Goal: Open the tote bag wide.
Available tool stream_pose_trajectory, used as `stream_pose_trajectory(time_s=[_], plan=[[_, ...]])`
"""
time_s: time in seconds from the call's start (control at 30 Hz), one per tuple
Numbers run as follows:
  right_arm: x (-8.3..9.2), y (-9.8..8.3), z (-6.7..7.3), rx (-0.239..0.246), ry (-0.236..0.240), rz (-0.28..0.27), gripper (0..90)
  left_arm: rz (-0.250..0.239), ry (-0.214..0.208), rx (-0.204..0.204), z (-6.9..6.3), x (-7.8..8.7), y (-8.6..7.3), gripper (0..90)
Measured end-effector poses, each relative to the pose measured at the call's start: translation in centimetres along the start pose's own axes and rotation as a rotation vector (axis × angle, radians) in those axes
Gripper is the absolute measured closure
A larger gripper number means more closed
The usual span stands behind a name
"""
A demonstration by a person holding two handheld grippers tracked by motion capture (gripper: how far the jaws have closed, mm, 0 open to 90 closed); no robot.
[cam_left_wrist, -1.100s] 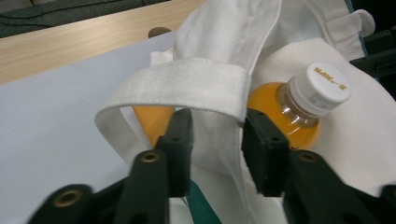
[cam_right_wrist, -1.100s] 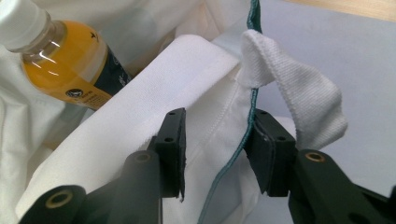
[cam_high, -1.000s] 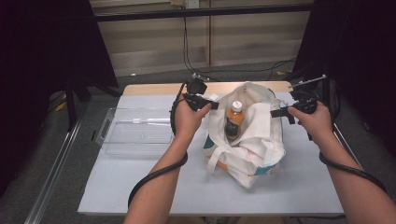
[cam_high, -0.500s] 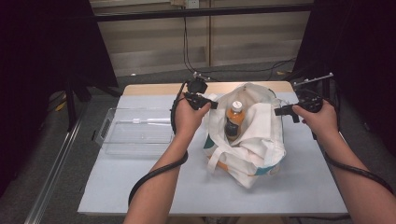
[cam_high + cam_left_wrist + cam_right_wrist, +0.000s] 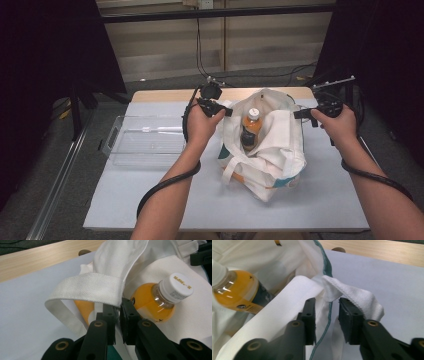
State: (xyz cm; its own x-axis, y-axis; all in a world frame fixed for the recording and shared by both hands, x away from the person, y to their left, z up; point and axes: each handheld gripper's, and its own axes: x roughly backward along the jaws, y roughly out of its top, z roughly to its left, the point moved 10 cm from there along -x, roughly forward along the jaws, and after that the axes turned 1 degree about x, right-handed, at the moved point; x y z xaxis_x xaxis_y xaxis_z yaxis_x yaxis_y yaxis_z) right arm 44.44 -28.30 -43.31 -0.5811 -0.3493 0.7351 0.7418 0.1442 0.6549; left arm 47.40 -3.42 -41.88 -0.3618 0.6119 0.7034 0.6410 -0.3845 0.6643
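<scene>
- left gripper [image 5: 118,315] clenched on tote bag [image 5: 265,150] rim at its strap – holds mouth open
- right gripper [image 5: 327,312] closing around opposite rim, probably not gripping yet
- bottle [image 5: 250,127] upright inside bag

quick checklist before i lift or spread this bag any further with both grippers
1. Left gripper clamped on the tote bag rim by the strap: ok.
2. Right gripper gripping the far rim: not ok, jaws have just been closing, fabric between them, gap remains.
3. Orange bottle upright inside the bag: ok.
4. Bottle cap on: ok.
5. Clear tray apart from the bag: ok.
6. Bag bottom resting on the table: ok.
</scene>
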Motion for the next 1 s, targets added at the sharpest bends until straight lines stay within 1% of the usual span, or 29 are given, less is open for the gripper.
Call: stream_pose_trajectory(time_s=[0.03,0.07,0.13,0.17,0.23,0.27,0.3,0.33,0.4,0.43,0.47,0.5,0.6,0.63,0.67,0.7,0.73,0.8,0.83,0.9,0.93,1.0], plan=[[-0.2,0.0,0.0,-0.002,0.004,0.003,77.6,-0.004,0.001,0.004,0.1,-0.1,0.0,83.5],[-0.3,0.0,-0.1,-0.002,0.004,0.006,79.0,0.005,0.005,0.004,0.3,-0.1,-0.1,83.6],[-0.7,0.0,-0.2,-0.010,0.006,0.007,82.5,0.007,0.006,0.014,0.6,-0.3,-0.2,83.6],[-0.9,0.0,-0.2,-0.007,0.010,0.017,83.0,0.021,0.011,0.013,0.9,-0.4,-0.4,83.6],[-1.3,-0.2,-0.4,-0.016,0.003,0.026,83.5,0.026,0.014,0.024,1.3,-0.6,-0.7,83.6],[-1.6,-0.2,-0.5,-0.019,0.004,0.026,83.6,0.020,0.012,0.037,1.4,-0.9,-0.8,83.6],[-1.8,-0.3,-0.6,-0.023,0.005,0.029,83.6,0.030,0.013,0.034,1.6,-1.0,-1.0,83.6],[-2.0,-0.3,-0.7,-0.019,0.005,0.028,83.7,0.028,0.015,0.044,1.7,-1.2,-1.1,83.6],[-2.4,-0.5,-0.7,-0.020,0.006,0.032,83.7,0.047,0.015,0.042,2.0,-1.4,-1.5,83.6],[-2.7,-0.6,-0.6,-0.018,0.009,0.033,83.8,0.048,0.019,0.054,2.1,-1.7,-1.6,83.6],[-2.9,-0.7,-0.6,-0.019,0.011,0.036,83.8,0.063,0.022,0.049,2.3,-1.9,-2.0,83.5],[-3.2,-0.8,-0.6,-0.020,0.021,0.042,83.7,0.057,0.025,0.067,2.3,-2.1,-2.1,83.5],[-3.8,-1.2,-0.5,-0.025,0.026,0.048,83.6,0.072,0.026,0.068,2.7,-2.6,-2.8,83.5],[-4.0,-1.4,-0.5,-0.024,0.028,0.050,83.6,0.084,0.022,0.055,2.8,-2.6,-3.0,83.4],[-4.1,-1.5,-0.5,-0.024,0.025,0.053,83.5,0.086,0.024,0.063,2.9,-2.7,-3.2,83.4],[-4.3,-1.7,-0.5,-0.027,0.033,0.055,83.5,0.085,0.026,0.060,2.9,-2.8,-3.3,83.4],[-4.4,-1.7,-0.5,-0.028,0.027,0.057,83.5,0.080,0.024,0.072,2.8,-3.0,-3.3,83.3],[-4.6,-1.9,-0.5,-0.029,0.034,0.056,83.4,0.081,0.026,0.072,2.8,-3.1,-3.5,83.3],[-4.7,-2.0,-0.5,-0.030,0.028,0.057,83.4,0.089,0.028,0.064,2.9,-3.2,-3.7,83.3],[-4.9,-2.3,-0.5,-0.032,0.027,0.061,83.4,0.089,0.028,0.061,2.9,-3.4,-3.9,83.1],[-5.0,-2.4,-0.5,-0.033,0.034,0.062,83.4,0.087,0.031,0.069,2.9,-3.6,-4.1,83.0],[-5.1,-2.7,-0.5,-0.037,0.032,0.063,83.4,0.087,0.027,0.073,2.9,-3.8,-4.4,82.9]])
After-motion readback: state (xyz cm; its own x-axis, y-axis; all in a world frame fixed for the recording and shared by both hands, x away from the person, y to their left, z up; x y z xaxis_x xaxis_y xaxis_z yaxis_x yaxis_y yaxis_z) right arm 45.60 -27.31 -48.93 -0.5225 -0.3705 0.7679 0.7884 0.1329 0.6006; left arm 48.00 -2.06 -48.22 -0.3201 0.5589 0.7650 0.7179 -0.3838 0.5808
